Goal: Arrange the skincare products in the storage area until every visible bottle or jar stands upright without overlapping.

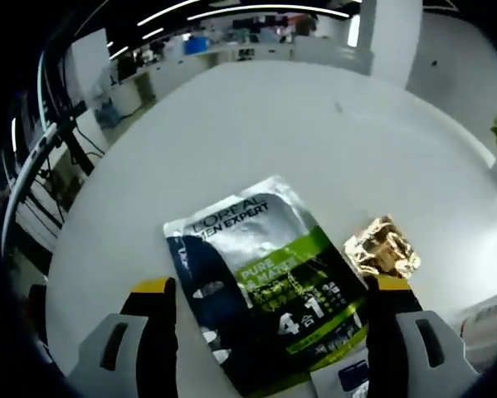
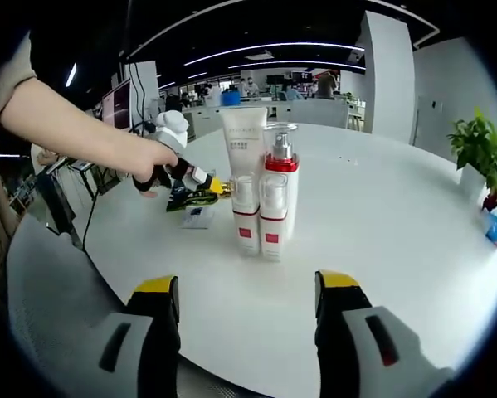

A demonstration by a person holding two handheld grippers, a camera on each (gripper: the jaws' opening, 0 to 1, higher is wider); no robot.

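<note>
Left claw (image 1: 269, 292), jaws apart and released, hovers over the flat silver-green foil sachet (image 1: 269, 286) on the white desk (image 1: 273, 133); next, probably closing on it. Right claw (image 2: 246, 286) is released too, near the upright red-banded white bottles (image 2: 269, 195).

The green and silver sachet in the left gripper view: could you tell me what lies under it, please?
The sachet lies flat on the white table; a white card peeks from under its near edge, otherwise covered.
</note>
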